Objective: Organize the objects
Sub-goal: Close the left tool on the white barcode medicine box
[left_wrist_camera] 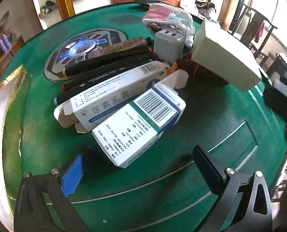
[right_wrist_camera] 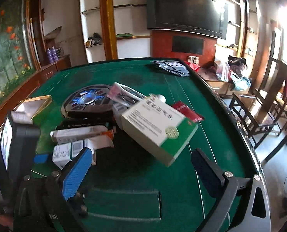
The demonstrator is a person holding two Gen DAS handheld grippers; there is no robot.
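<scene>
A pile of small things lies on the green table. Nearest is a white-and-blue medicine box with a barcode. My left gripper stands open around its near end, and the blue pad and black pad are clear of it. Behind it lie a long white carton, black markers, a grey charger and a pink pouch. A green-and-cream box rests tilted against the pile, blurred. My right gripper is open just short of its near corner and holds nothing.
A round control disc sits at the table's centre. An open gold-rimmed box lies at the left edge, a red packet to the right of the pile and dark cards at the far edge. Wooden chairs stand beyond the right side.
</scene>
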